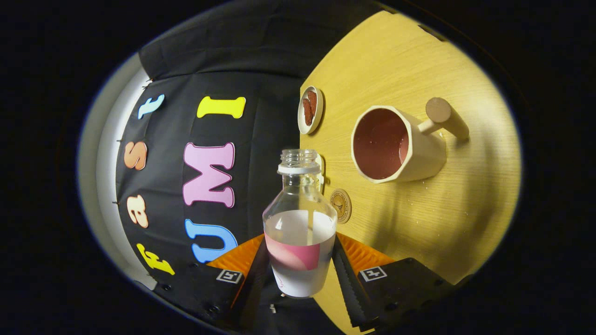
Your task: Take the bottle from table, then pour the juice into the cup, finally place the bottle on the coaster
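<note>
My fingers clamp the bottle (299, 223) from both sides, one pad against each flank of its white-and-pink label, and my gripper (298, 274) holds it turned on its side relative to the table (419, 223), so the wooden top stands like a wall to the right of the view. The bottle is clear and uncapped; its threaded mouth points away from me along the fingers, and the glass above the label looks empty. No liquid can be made out behind the label.

Beyond the bottle and off to the side of its mouth sits the cup (396, 144), a pale faceted mug with a stubby wooden peg handle. Reddish juice fills its inside, and a few small drops cling to the rim and the table just beside its base.

The coaster (341, 205), a small round disc with a dark emblem, lies on the table near the bottle's shoulder, between bottle and cup but apart from both. Farther along the table's edge rests a small dish (310, 110) holding dark red pieces.
</note>
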A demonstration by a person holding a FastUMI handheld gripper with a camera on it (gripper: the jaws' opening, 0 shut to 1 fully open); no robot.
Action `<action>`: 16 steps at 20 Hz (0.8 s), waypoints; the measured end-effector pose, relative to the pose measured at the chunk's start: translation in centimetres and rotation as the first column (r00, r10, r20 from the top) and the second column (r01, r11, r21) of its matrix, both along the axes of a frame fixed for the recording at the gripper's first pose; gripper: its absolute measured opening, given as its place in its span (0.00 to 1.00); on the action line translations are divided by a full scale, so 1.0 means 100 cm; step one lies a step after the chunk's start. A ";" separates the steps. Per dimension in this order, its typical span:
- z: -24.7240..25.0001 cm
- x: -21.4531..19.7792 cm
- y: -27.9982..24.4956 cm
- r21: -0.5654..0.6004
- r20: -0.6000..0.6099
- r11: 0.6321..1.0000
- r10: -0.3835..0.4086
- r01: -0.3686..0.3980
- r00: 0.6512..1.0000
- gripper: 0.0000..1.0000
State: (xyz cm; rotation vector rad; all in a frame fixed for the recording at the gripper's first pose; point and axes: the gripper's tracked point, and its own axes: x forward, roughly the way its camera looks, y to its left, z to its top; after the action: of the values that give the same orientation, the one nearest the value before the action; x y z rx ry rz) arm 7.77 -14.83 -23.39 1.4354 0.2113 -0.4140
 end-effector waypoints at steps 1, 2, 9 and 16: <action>-0.004 -0.002 0.000 -0.047 -0.017 0.999 -0.008 0.007 1.000 0.76; -0.008 -0.003 0.001 -0.088 -0.034 0.996 -0.007 0.004 0.999 0.76; 0.000 -0.009 -0.002 -0.453 -0.127 0.891 -0.036 -0.026 0.991 0.76; 0.041 0.015 0.013 -0.734 -0.175 0.659 0.052 -0.166 0.983 0.76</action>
State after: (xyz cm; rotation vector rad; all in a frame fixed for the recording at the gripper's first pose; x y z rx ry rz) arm 9.27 -13.55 -19.31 0.5629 0.2043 -0.4321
